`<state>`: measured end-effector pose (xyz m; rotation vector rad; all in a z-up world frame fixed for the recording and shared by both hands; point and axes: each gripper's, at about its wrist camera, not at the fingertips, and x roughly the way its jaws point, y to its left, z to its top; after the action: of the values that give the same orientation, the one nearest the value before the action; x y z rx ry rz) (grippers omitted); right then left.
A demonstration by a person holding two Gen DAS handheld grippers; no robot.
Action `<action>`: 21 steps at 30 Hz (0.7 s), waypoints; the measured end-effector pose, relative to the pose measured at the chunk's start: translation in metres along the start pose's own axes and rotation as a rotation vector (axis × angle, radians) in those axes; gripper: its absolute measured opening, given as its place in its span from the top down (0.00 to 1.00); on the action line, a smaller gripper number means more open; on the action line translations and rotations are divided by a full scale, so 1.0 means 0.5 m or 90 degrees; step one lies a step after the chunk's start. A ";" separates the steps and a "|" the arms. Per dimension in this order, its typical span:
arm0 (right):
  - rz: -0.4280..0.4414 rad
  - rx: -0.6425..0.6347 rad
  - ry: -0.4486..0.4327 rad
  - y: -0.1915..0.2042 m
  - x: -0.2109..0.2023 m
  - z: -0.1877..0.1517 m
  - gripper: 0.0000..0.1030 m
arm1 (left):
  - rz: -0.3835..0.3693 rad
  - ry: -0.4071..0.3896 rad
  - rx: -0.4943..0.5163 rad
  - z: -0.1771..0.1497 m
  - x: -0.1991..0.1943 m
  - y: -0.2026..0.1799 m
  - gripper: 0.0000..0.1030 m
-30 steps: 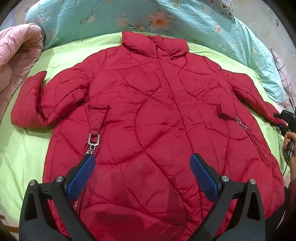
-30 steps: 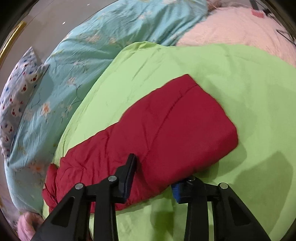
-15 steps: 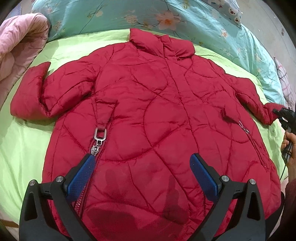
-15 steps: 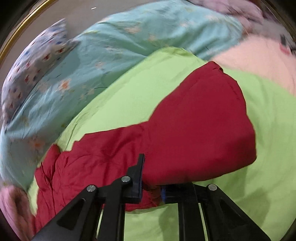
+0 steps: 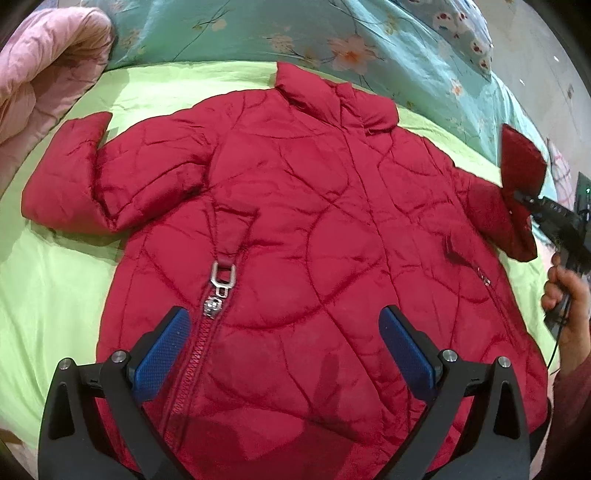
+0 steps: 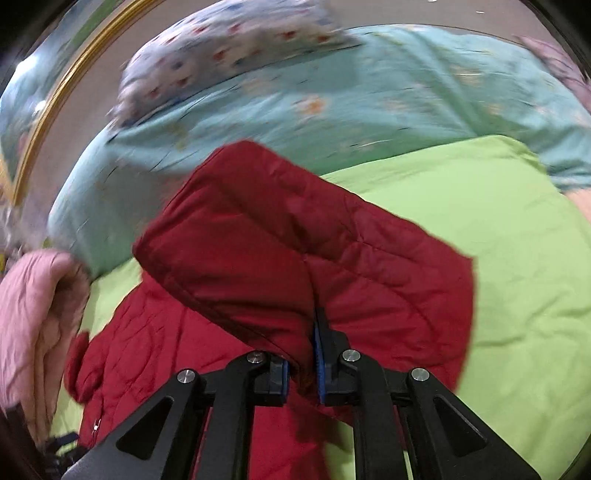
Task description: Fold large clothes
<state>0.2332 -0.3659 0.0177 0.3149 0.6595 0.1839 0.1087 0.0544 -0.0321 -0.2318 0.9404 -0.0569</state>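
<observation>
A red quilted jacket (image 5: 295, 229) lies front-up and spread on a lime green sheet (image 5: 55, 288), collar toward the far pillows. My left gripper (image 5: 284, 332) is open and empty, hovering over the jacket's lower front beside the metal zipper pull (image 5: 221, 277). My right gripper (image 6: 301, 365) is shut on the jacket's right sleeve (image 6: 306, 258) near the cuff and holds it lifted off the sheet. In the left wrist view that raised sleeve (image 5: 521, 166) stands up at the far right, with the right gripper (image 5: 524, 197) clamped on it.
A pink quilt (image 5: 40, 74) is bunched at the left edge of the bed. A teal floral duvet (image 5: 332, 33) and a patterned pillow (image 6: 221, 51) lie along the far side. A gold-framed mirror edge (image 6: 48, 110) is behind the bed.
My right gripper closed on the sleeve cuff and lifted it up off the sheet. The left gripper drew back slightly, staying open over the jacket's hem.
</observation>
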 end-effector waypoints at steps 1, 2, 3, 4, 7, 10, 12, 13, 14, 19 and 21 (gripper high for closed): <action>0.012 -0.008 0.007 0.018 0.008 -0.002 0.91 | -0.002 0.001 -0.004 0.002 0.000 0.005 0.01; 0.020 -0.018 0.013 0.037 0.016 -0.003 0.91 | -0.005 0.000 -0.009 0.004 -0.001 0.011 0.01; 0.031 -0.031 0.019 0.058 0.021 -0.006 0.91 | -0.010 -0.001 -0.013 0.007 -0.002 0.016 0.01; 0.043 -0.042 0.025 0.079 0.028 -0.008 0.91 | -0.012 -0.003 -0.015 0.009 -0.004 0.018 0.01; 0.079 -0.079 0.045 0.148 0.045 -0.013 0.91 | -0.019 -0.008 -0.019 0.018 -0.009 0.027 0.01; 0.108 -0.126 0.069 0.217 0.066 -0.024 0.91 | -0.026 -0.013 -0.025 0.025 -0.011 0.036 0.01; 0.124 -0.153 0.084 0.260 0.082 -0.033 0.91 | -0.031 -0.014 -0.033 0.029 -0.012 0.045 0.01; 0.132 -0.171 0.090 0.285 0.092 -0.038 0.91 | -0.033 -0.014 -0.037 0.031 -0.012 0.049 0.01; 0.141 -0.187 0.099 0.310 0.103 -0.044 0.91 | -0.038 -0.012 -0.042 0.035 -0.012 0.055 0.01; 0.180 -0.248 0.133 0.406 0.149 -0.078 0.91 | -0.068 -0.015 -0.063 0.057 -0.010 0.082 0.01; 0.192 -0.262 0.149 0.435 0.168 -0.094 0.91 | -0.077 -0.019 -0.071 0.073 -0.005 0.093 0.01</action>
<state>0.2545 -0.1289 0.0096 -0.0077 0.7842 0.6421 0.1339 0.1065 -0.0198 -0.3923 0.8995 -0.1124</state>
